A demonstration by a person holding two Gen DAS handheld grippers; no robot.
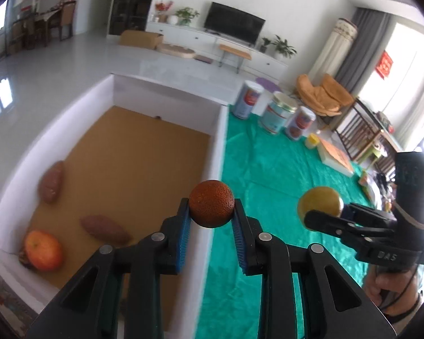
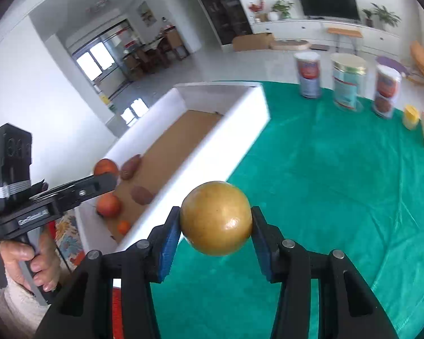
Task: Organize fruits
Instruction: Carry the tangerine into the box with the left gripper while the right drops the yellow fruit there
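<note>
Green cloth (image 2: 325, 183) below, left hand-held gripper (image 1: 211, 212) clamps orange (image 1: 211, 207), right hand-held gripper (image 2: 215, 220) yellow fruit (image 2: 215, 218).

Rough orange fruit (image 1: 211, 208) and smooth yellow fruit (image 2: 216, 218) held above box (image 1: 166, 93)

left tool (image 1: 211, 212) gripping orange (image 1: 211, 204), above box (image 1: 216, 152)

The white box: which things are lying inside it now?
Inside the white box, on its brown floor, lie two sweet potatoes, a red apple and a small orange. The left gripper covers the near corner.
</note>
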